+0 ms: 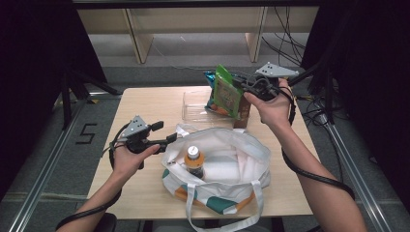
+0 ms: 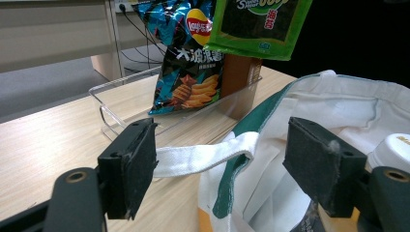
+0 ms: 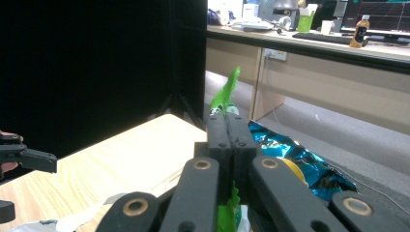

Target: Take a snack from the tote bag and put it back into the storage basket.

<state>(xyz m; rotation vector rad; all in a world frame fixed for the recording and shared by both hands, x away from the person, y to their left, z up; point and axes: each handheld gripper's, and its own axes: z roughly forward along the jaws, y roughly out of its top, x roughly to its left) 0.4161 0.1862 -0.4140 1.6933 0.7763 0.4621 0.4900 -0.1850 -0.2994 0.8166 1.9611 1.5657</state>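
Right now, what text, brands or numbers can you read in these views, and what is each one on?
"Lay's": red and yellow logo on the blue chip bag.
Large white Chinese characters below it on that bag: too uncertain to quote.
Green packet: white lettering cut off at the top, not legible.
"5": marked on the floor left of the table.
Bottle label: too small.
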